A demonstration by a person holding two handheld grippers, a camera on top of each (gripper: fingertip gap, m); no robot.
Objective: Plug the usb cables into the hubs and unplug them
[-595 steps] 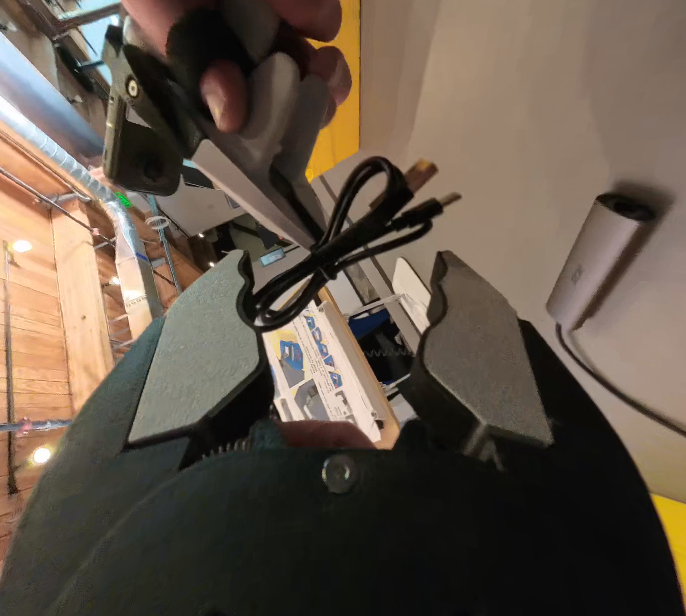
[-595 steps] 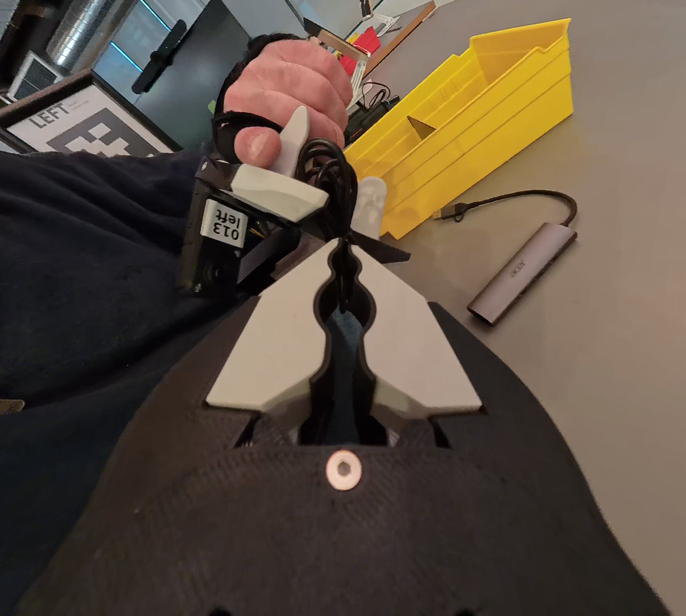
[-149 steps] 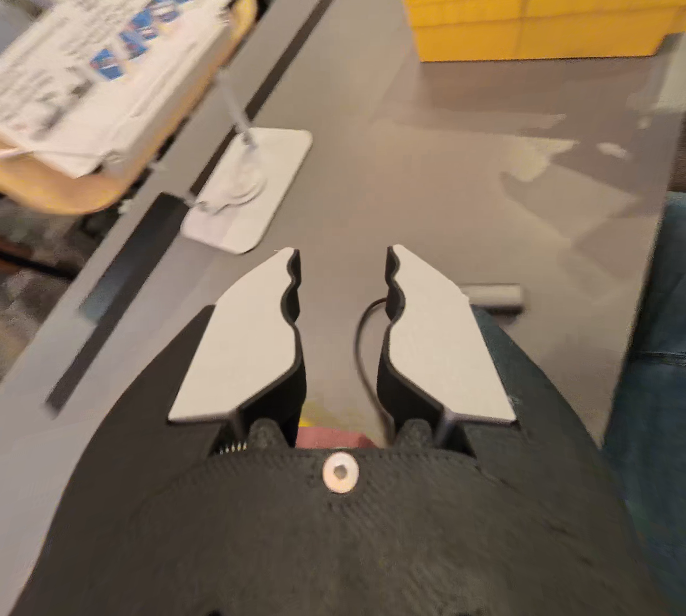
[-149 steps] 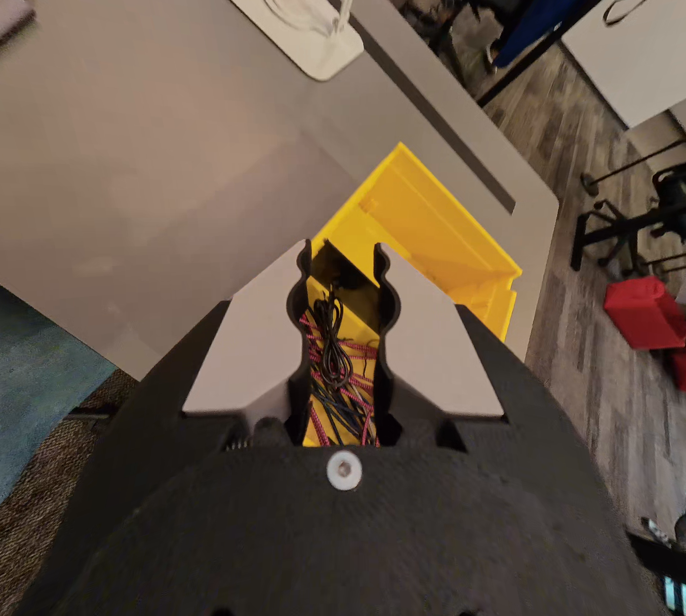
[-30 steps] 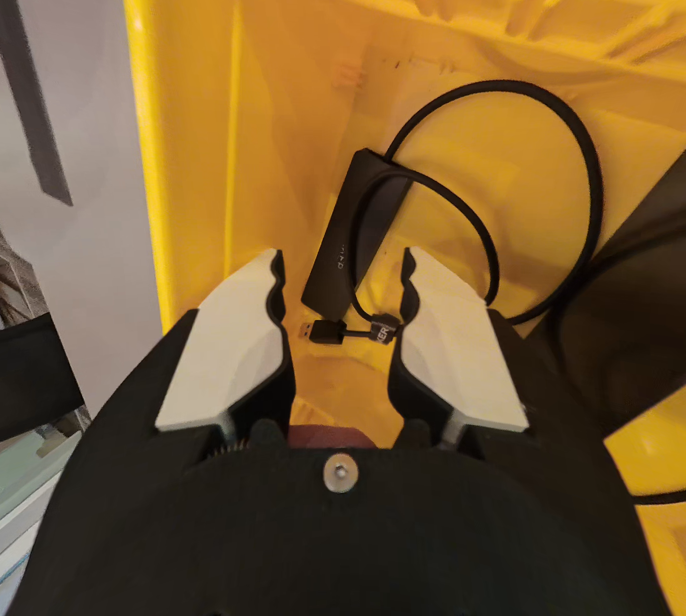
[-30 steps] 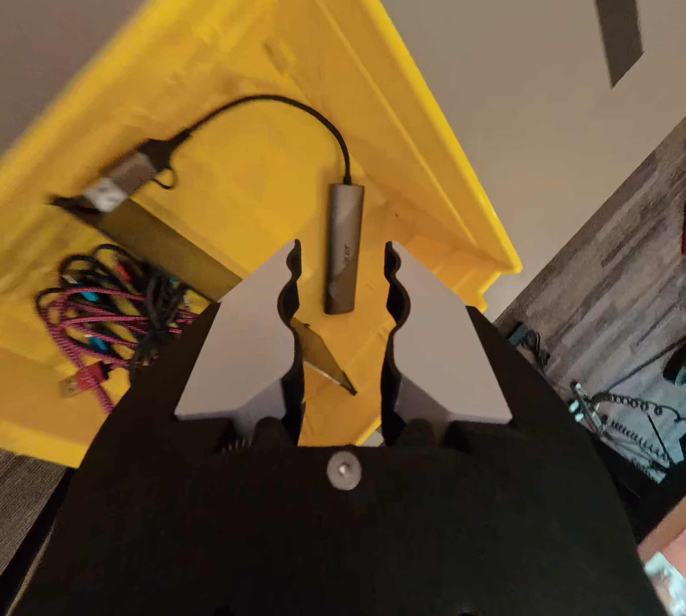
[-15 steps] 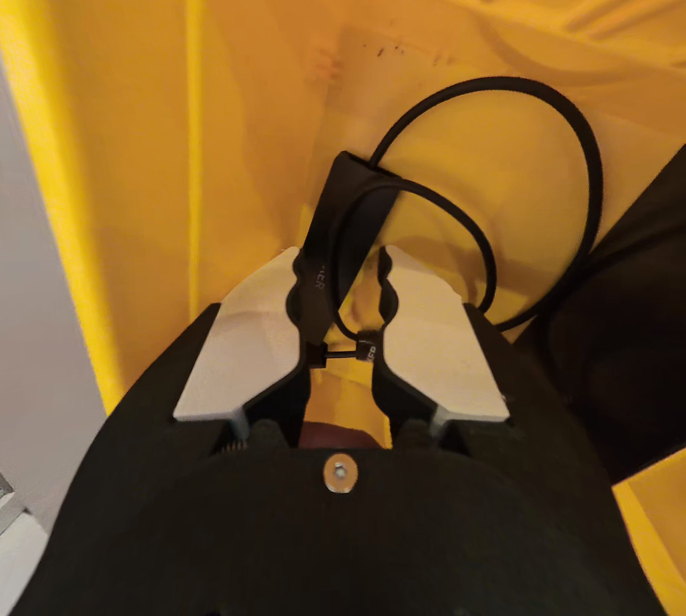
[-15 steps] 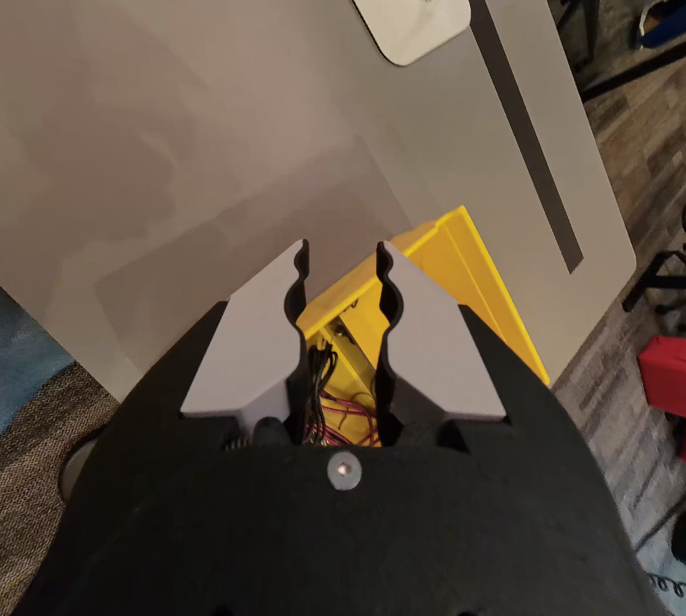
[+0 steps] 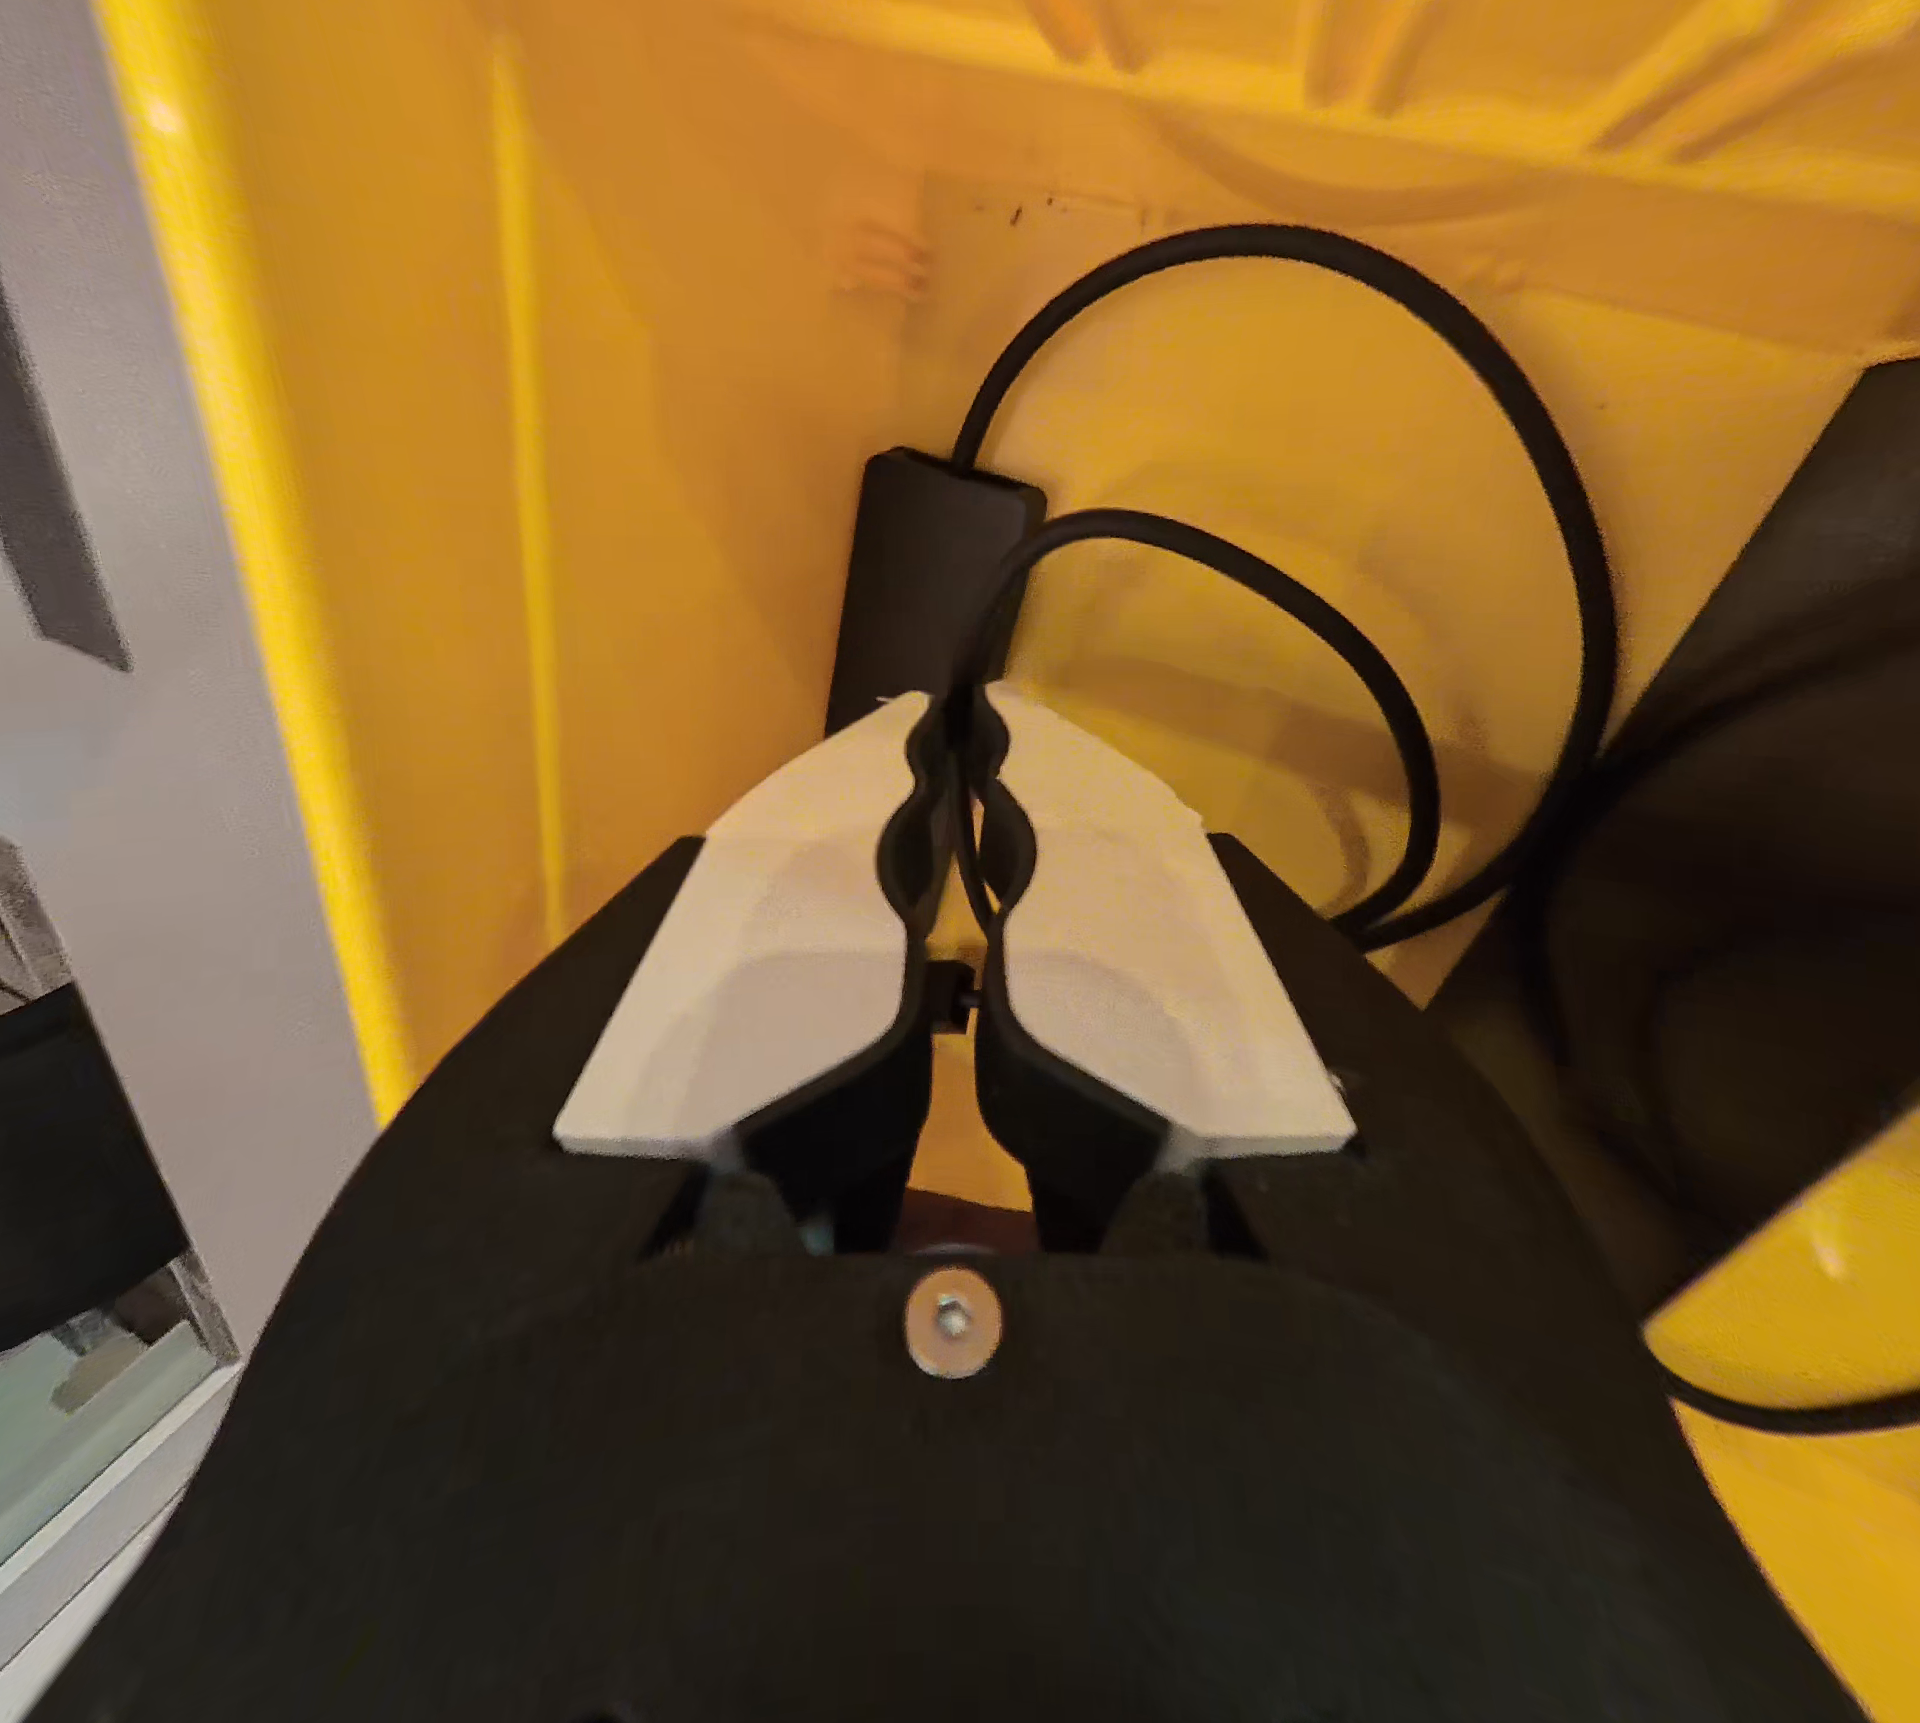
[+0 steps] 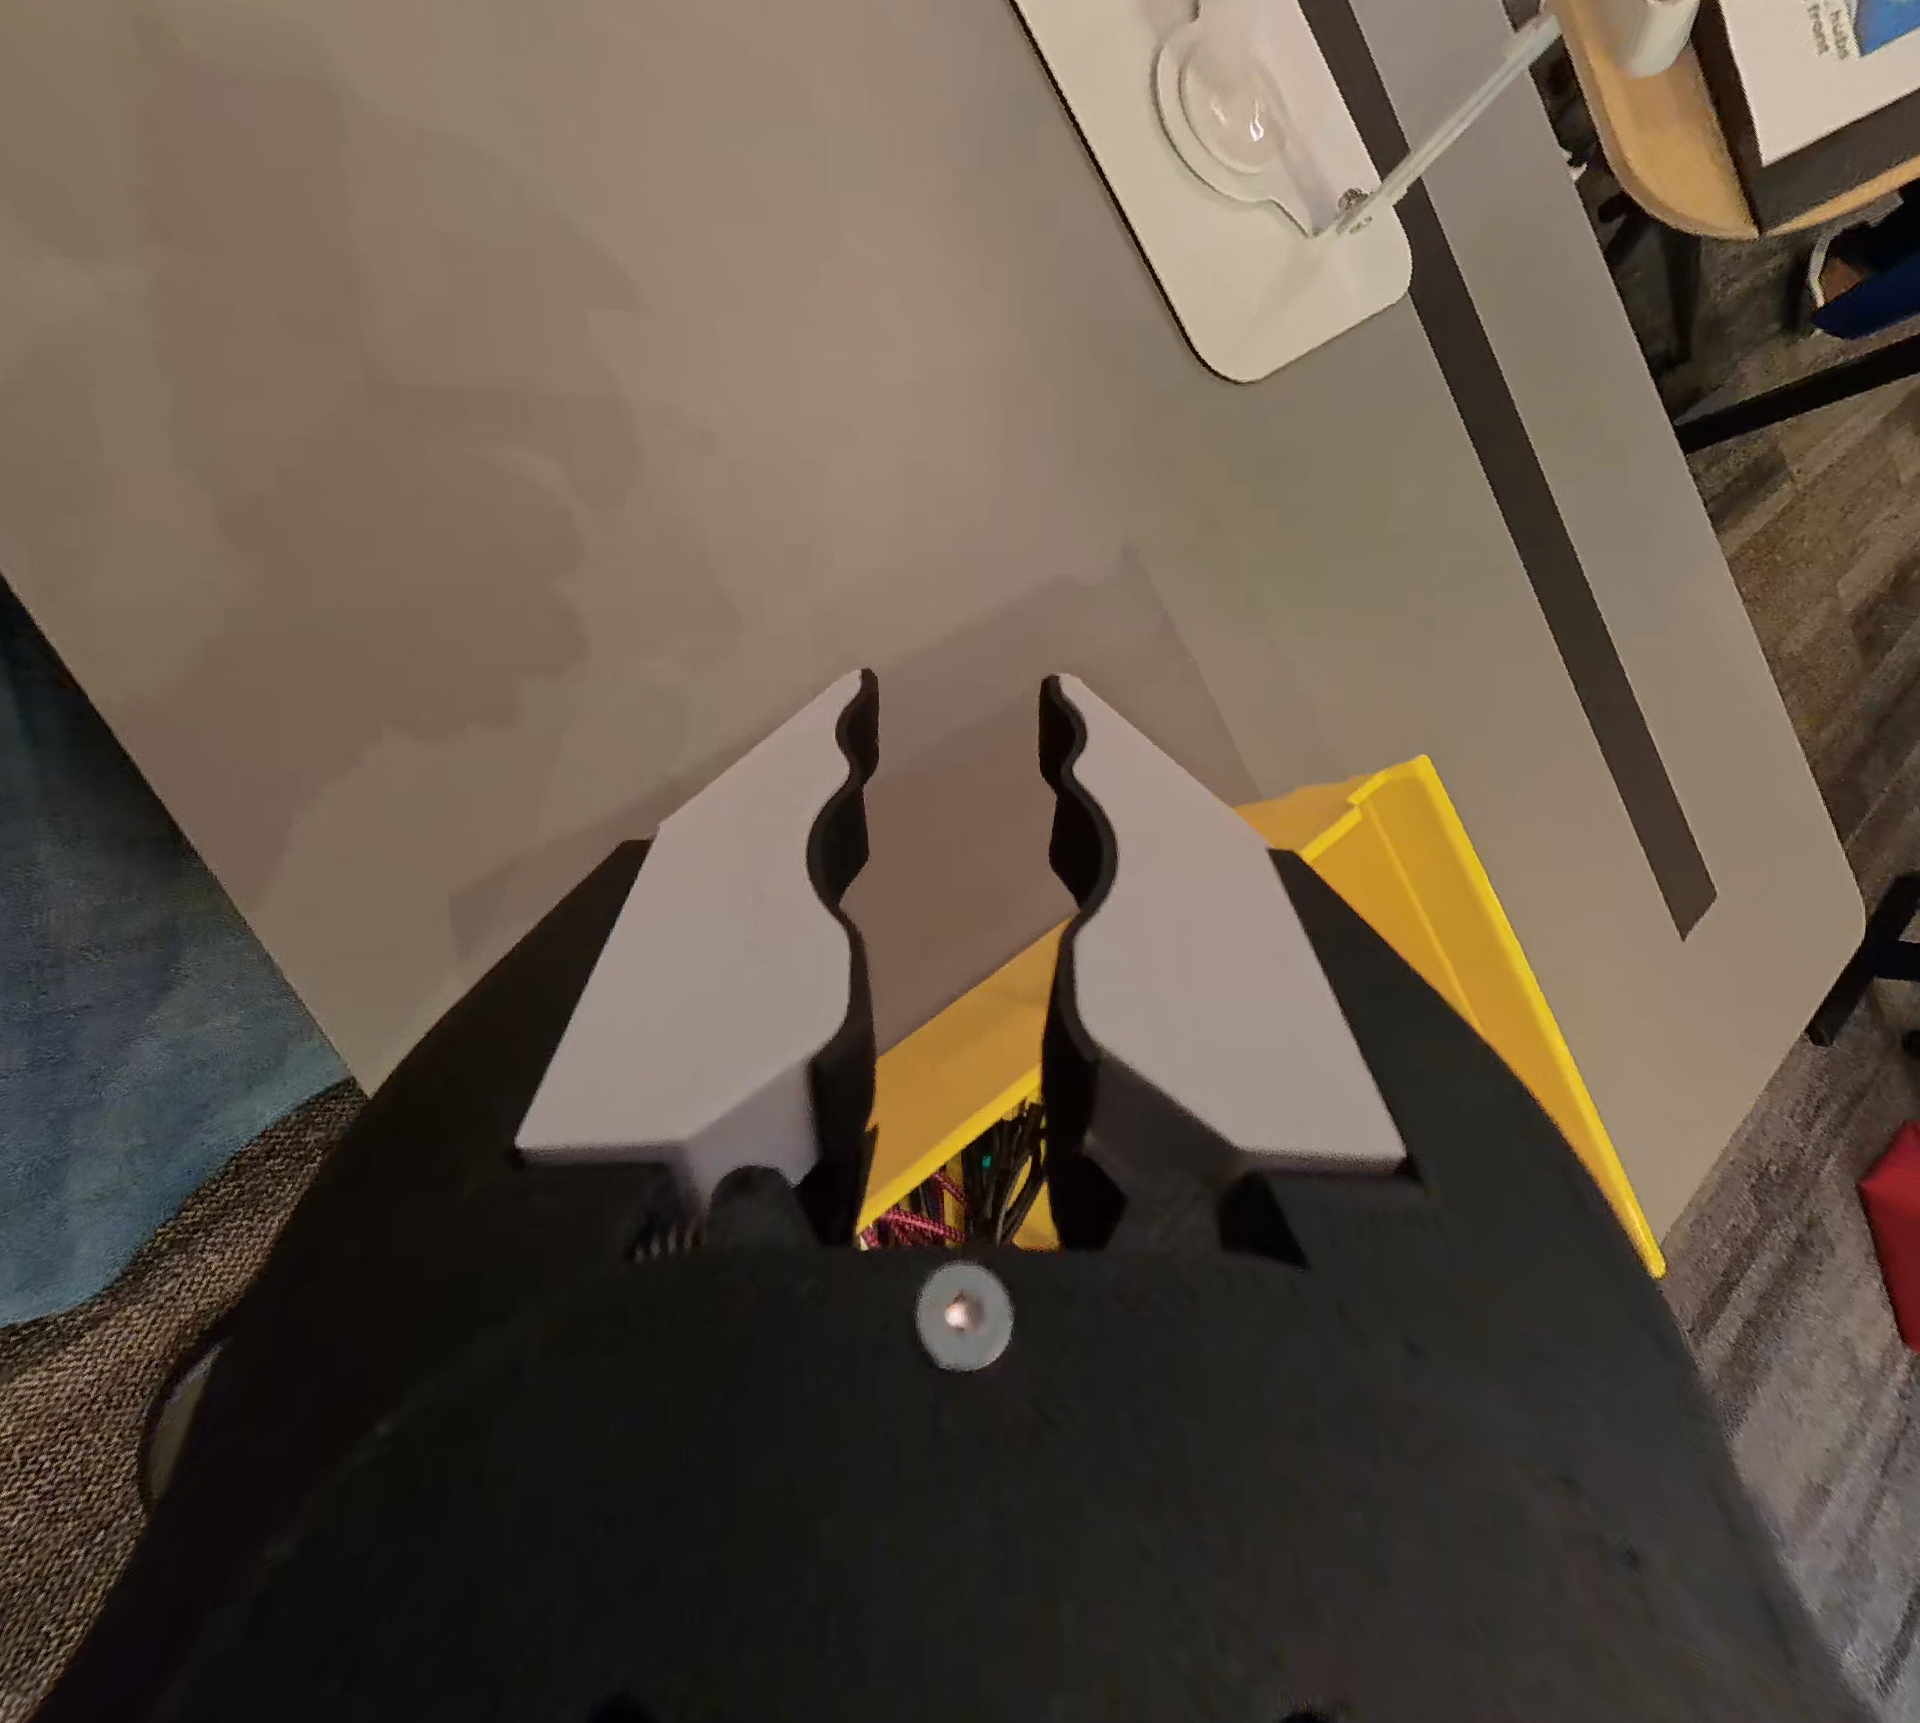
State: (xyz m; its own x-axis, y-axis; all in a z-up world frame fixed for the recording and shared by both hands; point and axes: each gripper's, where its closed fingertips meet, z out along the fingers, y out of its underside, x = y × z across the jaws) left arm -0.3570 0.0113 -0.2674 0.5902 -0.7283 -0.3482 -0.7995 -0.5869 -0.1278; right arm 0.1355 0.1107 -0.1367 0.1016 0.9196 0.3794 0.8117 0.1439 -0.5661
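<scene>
In the left wrist view my left gripper (image 9: 958, 712) is down inside the yellow bin (image 9: 675, 323). It is shut on the near end of a black USB hub (image 9: 920, 572), with the hub's own black cable (image 9: 1507, 426) pinched between the fingers. The cable loops up and round to the right. In the right wrist view my right gripper (image 10: 958, 686) is open and empty above a grey table (image 10: 623, 323). A corner of the yellow bin (image 10: 1403, 894) and a bundle of pink and black cables (image 10: 977, 1185) show below it.
A dark flat object (image 9: 1766, 842) leans in the bin at the right of the hub. The bin's ribbed rim (image 9: 1351, 11) is at the far side. A white lamp base (image 10: 1195, 115) stands on the table's far right. Carpet floor (image 10: 1818, 582) lies beyond the table edge. Tip to tip, the grippers are about 50 cm apart.
My left gripper moved in and closed on the hub and its cable. My right gripper swung up and away from the grey hub in the bin, staying open.
</scene>
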